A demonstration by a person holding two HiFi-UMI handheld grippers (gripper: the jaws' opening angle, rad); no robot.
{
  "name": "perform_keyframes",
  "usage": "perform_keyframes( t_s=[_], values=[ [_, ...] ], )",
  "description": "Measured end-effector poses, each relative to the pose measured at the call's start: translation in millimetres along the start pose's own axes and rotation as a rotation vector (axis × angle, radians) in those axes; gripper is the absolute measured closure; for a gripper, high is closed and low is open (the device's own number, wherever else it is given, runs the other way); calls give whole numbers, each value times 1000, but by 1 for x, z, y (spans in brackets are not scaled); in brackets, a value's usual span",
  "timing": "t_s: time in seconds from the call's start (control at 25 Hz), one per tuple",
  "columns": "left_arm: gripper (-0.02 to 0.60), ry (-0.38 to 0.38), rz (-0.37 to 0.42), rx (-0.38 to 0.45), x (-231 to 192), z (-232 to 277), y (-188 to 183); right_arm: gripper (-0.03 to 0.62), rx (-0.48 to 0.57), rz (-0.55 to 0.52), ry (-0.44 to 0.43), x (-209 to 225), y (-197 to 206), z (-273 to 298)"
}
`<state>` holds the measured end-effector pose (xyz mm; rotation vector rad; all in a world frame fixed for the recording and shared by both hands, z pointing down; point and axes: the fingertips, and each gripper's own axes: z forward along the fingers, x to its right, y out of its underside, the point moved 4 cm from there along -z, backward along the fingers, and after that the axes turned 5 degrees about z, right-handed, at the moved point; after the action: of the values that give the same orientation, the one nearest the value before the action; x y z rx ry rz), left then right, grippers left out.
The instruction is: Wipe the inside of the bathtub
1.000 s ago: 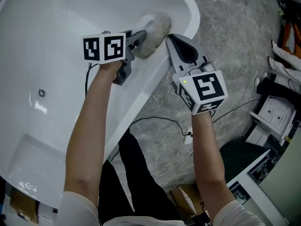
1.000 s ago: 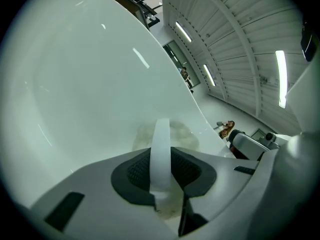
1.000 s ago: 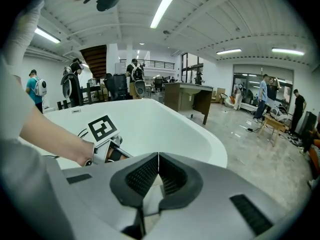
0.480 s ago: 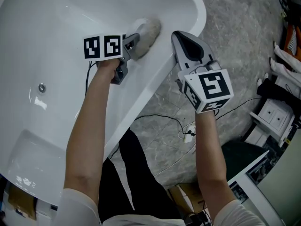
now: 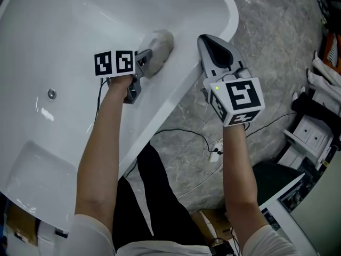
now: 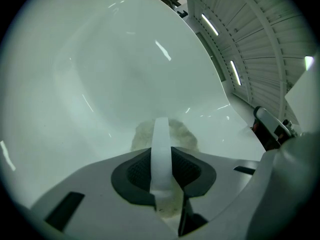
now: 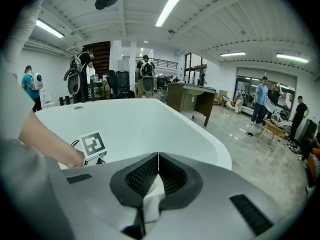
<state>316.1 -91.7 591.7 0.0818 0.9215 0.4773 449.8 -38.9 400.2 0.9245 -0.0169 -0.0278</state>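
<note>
Mid-wipe: left hand-held gripper [image 5: 144,56] clamps pad [image 5: 158,45] against bathtub [image 5: 74,20] wall, right hand-held gripper [image 5: 209,42] closed empty; next, sweep onto unwiped wall.

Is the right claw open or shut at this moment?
Shut and empty: in the right gripper view the right claw has its jaws pressed together along one thin line, with nothing between them.

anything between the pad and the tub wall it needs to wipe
Nothing visible. The left gripper holds the pad right against the tub inner wall; the right gripper sits shut and empty by the rim, clear of it.
</note>
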Motion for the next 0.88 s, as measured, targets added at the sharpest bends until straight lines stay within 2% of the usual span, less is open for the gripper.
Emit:
perform_keyframes(
  t_s=[0.36,0.88],
  values=[
    [482,-46,-51,-34,-6,-19,15,573,-5,-46,-66,-9,-19,7],
    [482,-96,-124,-31,-25,-76,65,574,1,-31,-213,-85,-25,5]
  ],
)
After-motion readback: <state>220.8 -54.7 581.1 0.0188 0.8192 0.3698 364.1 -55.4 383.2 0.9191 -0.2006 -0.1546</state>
